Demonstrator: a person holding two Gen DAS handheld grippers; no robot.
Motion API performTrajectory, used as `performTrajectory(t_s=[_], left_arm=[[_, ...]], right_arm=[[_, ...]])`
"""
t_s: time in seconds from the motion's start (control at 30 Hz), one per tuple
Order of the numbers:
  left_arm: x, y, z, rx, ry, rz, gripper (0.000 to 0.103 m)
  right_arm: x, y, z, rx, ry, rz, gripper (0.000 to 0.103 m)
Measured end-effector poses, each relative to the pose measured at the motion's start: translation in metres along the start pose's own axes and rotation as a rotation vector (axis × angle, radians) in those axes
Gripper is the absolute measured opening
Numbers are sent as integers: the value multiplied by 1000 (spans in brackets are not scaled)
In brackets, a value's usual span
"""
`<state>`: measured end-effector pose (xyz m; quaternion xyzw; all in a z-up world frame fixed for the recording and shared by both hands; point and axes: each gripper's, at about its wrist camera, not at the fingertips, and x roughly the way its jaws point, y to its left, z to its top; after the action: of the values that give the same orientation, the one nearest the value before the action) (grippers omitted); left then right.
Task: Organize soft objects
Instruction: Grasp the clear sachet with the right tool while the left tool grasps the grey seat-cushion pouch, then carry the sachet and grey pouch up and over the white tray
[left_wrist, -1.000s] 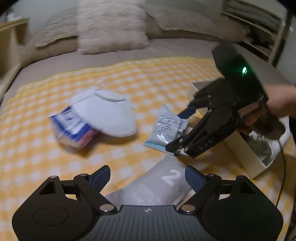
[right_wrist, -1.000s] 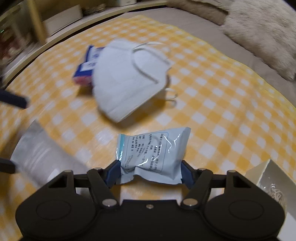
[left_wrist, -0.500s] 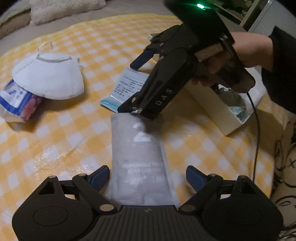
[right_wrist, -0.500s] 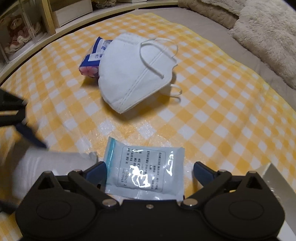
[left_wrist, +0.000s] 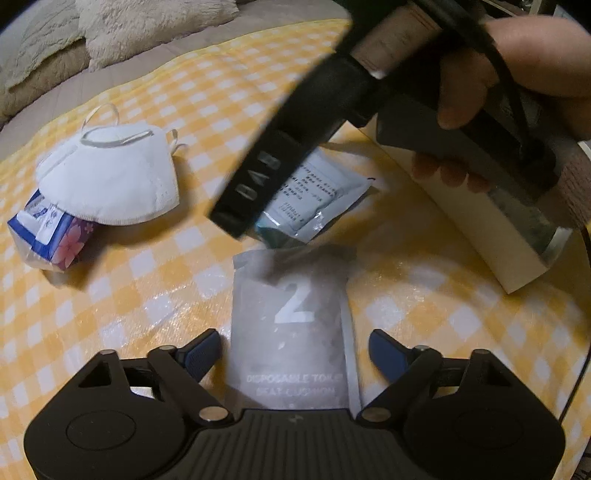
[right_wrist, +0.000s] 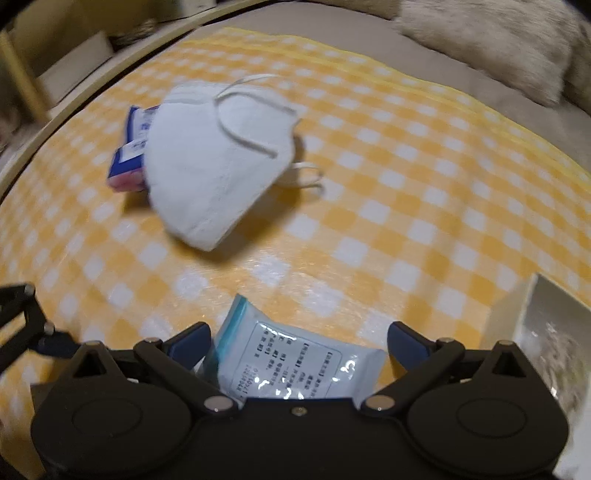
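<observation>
Since a second ago, the left hand-held gripper (left_wrist: 293, 349) has dropped closer over the grey pouch (left_wrist: 291, 325) marked 2, and the right hand-held gripper (right_wrist: 297, 341) has spread its jaws from close around the blue sachet (right_wrist: 295, 367) to well clear of it. Left jaws are closing, the pouch lying between them on the checked cloth (left_wrist: 140, 280), pads not yet pressing on it. Right jaws are released, with the sachet between them. A hand (left_wrist: 517, 74) grips the right tool. Just past the pouch lies the sachet; right of it stands a white box (left_wrist: 491, 236). Farther left, a white mask (left_wrist: 110, 177) rests partly over a tissue pack (left_wrist: 48, 236). Pillows (left_wrist: 147, 26) lie on the bed beyond.
</observation>
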<state>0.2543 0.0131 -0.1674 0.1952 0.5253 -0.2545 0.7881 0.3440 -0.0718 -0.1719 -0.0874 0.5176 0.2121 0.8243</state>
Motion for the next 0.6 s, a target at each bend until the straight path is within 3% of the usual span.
performTrajectory(t_s=[0.07,0.17,0.37,0.6], left_arm=[[-2,-1,0,1,2,-8,68],[-10,5,-2,-18,7,-29,58],[-25,18,-16,-57,19,-37,55],[-37,49,-32,-153,7,24,55]], right_arm=[[-1,-4,0,89,9,-18,103],[-5,-7,1,150,1,-24,103],[-7,-8,-2,211,-3,-57,103],[-2,3,-4,233,-4,-95,103]])
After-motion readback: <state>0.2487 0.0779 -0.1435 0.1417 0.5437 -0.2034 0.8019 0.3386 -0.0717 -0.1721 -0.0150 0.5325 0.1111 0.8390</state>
